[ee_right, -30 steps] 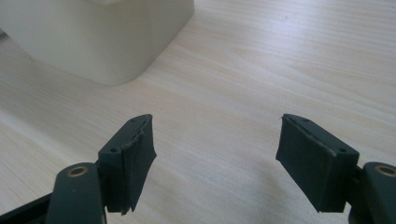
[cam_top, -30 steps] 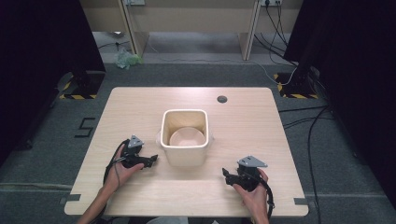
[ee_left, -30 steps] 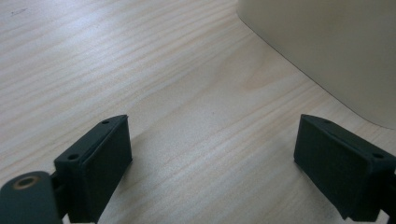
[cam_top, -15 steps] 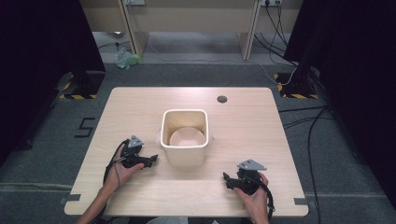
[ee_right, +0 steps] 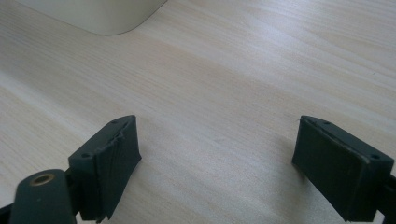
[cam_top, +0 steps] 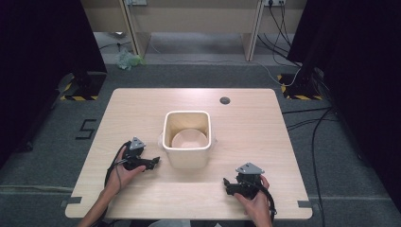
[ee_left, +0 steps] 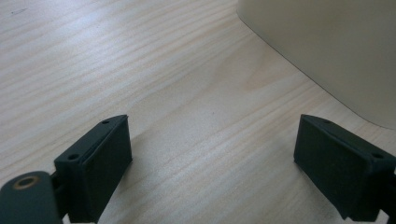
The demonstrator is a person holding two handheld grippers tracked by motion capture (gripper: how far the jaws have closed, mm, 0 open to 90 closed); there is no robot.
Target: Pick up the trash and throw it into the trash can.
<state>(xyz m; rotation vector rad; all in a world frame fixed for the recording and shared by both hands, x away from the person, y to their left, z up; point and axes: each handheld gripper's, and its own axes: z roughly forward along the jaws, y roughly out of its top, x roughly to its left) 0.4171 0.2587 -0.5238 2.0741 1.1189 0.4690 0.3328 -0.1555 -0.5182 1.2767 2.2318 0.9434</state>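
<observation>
While the left gripper rests near the bench's front-left corner just beside the cream bin, its own view shows jaws spread wide over bare wood. From above, a bowl lies inside the bin. The right gripper, near the front edge, also gapes empty. A floor marking reads "5".

Black grippers, grey triangular plates, black cables.

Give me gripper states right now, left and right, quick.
Left gripper: open, holding nothing, low over the table beside the cream container.
Right gripper: open, holding nothing, over bare table.
</observation>
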